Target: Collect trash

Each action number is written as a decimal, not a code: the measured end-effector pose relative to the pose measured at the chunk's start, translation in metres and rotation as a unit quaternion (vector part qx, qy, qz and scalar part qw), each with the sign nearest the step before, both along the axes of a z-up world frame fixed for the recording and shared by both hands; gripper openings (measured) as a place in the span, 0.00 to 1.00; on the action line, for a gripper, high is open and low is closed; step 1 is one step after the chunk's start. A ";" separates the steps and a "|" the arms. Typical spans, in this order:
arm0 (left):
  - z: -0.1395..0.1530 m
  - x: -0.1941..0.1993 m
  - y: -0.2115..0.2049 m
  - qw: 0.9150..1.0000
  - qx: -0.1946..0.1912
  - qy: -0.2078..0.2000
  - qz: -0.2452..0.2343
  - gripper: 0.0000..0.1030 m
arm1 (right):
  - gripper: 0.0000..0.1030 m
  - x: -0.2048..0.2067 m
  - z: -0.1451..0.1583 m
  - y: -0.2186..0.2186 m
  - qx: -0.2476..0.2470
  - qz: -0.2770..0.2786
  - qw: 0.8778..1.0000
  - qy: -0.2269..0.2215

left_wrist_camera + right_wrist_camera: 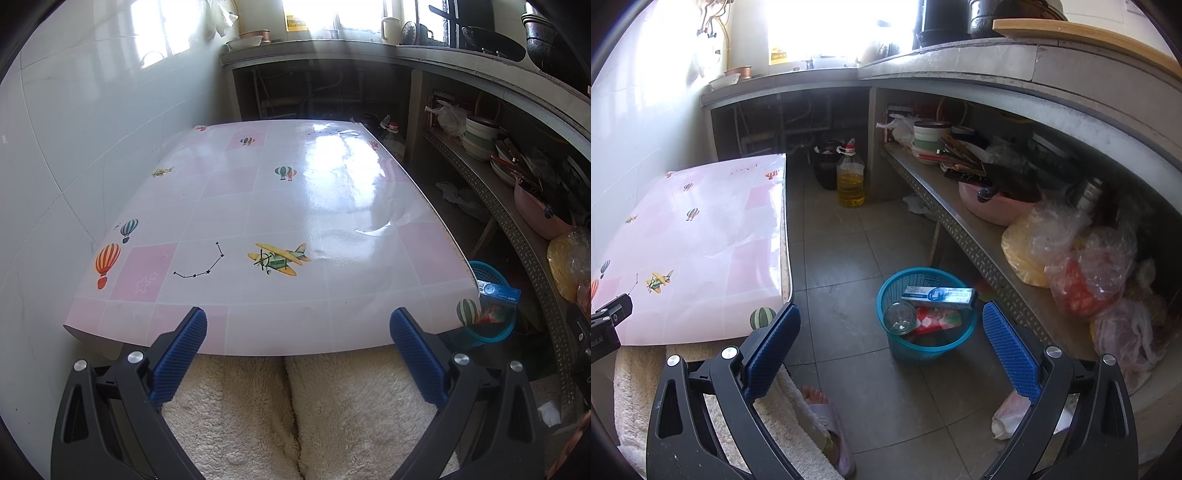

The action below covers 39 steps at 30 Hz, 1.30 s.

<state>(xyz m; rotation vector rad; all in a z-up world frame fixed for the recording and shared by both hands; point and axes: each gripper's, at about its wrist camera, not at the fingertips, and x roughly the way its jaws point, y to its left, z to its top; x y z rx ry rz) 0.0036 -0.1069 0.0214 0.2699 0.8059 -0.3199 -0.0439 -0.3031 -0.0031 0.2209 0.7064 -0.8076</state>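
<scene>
Trash is gathered in a blue basket on the floor beside the table.

Both the left gripper and right gripper are held wide apart with nothing grasped; a toothpaste box, a clear cup and a red packet are seen inside the basket.

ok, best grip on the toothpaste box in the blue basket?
Take the toothpaste box across its narrow width at the right end, which juts past the basket rim. It lies roughly flat across the top, clear of the glass cup, so come down from above with the right gripper, fingers straddling the long sides.
</scene>
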 end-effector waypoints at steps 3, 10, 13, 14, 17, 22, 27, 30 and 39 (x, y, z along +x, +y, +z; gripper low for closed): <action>0.000 0.000 0.000 1.000 0.000 0.000 0.000 0.95 | 0.92 0.000 0.000 0.000 0.000 0.000 1.000 0.000; -0.001 0.000 0.000 1.000 0.000 0.001 0.000 0.95 | 0.92 0.000 0.000 0.000 0.000 0.000 1.000 -0.001; 0.000 0.000 0.001 1.000 0.000 0.000 0.000 0.95 | 0.92 0.001 0.001 0.000 -0.001 0.000 1.000 -0.001; 0.000 0.000 0.000 1.000 0.000 0.000 0.000 0.95 | 0.92 0.001 0.001 0.000 0.000 0.000 1.000 -0.001; 0.000 0.000 0.000 1.000 0.000 0.000 0.000 0.95 | 0.92 0.001 0.002 0.000 -0.001 0.000 1.000 -0.001; 0.000 0.000 0.001 1.000 0.000 0.001 0.000 0.95 | 0.92 0.002 0.003 0.000 -0.003 0.001 1.000 -0.002; 0.000 0.000 0.000 1.000 0.001 0.001 0.000 0.95 | 0.92 0.003 0.003 0.001 -0.003 0.000 1.000 -0.002; 0.000 0.000 0.000 1.000 0.001 0.001 0.000 0.94 | 0.92 0.004 0.003 0.000 -0.003 0.001 1.000 -0.002; 0.000 0.000 0.000 1.000 0.001 0.001 0.000 0.95 | 0.92 0.004 0.003 0.001 -0.002 0.000 1.000 -0.002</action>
